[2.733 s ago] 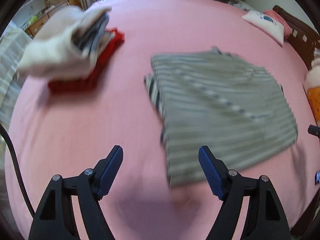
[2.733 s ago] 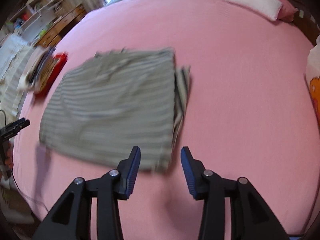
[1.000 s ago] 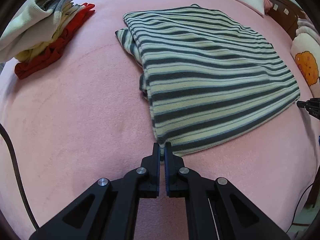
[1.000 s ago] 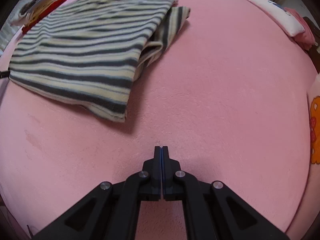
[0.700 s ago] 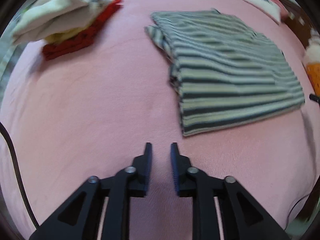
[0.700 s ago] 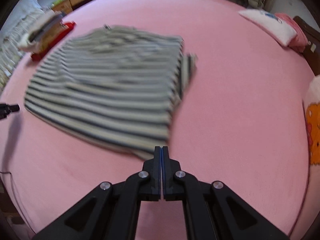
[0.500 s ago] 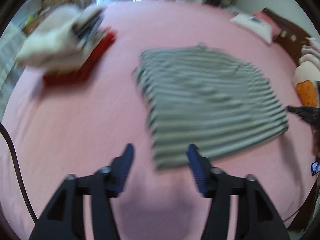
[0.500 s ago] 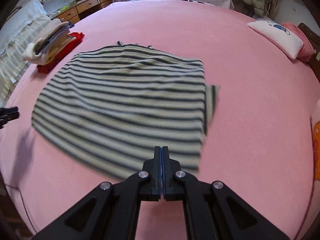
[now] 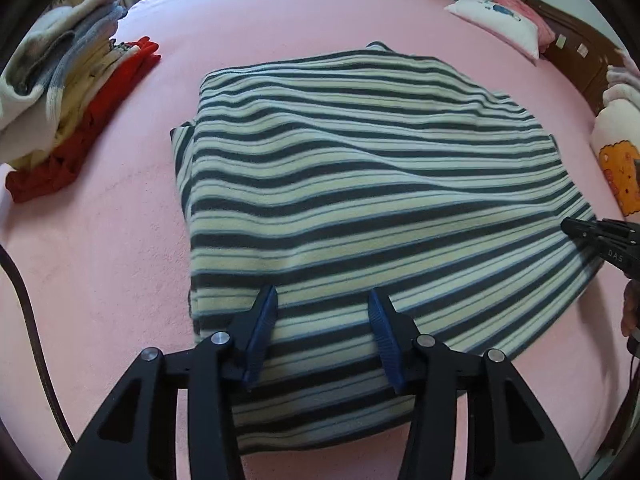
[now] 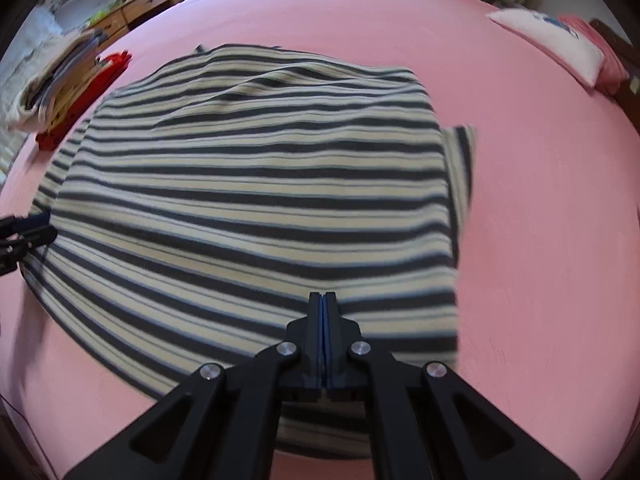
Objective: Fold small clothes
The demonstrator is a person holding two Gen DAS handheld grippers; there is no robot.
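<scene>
On the pink bed (image 9: 280, 16) I see the striped top (image 9: 360, 184) lying flat, partly folded, a sleeve edge poking out on each side. Left gripper (image 9: 322, 320) points down over the near hem; jaws apart and closing, blue pads above the fabric, not pressing on it as far as I can see. Right gripper (image 10: 323, 320) also over the near hem, jaws together, nothing between them. From the left wrist view, the right gripper's tip shows at the far right edge of the top, with white lettering "DAS" on its black body; the rest of the word is cut off. Part of a hand (image 9: 630, 308) shows just behind it. Pile of folded clothes (image 9: 60, 92) sits at the left of the bed, apart from the top: cream and grey knits above, red piece at the bottom. White pillow (image 9: 500, 24) with a small blue print is at the far corner, print too small to read. Cushion (image 9: 618, 168) with an orange cookie picture is at the right edge. Right wrist view is a bit blurred.
</scene>
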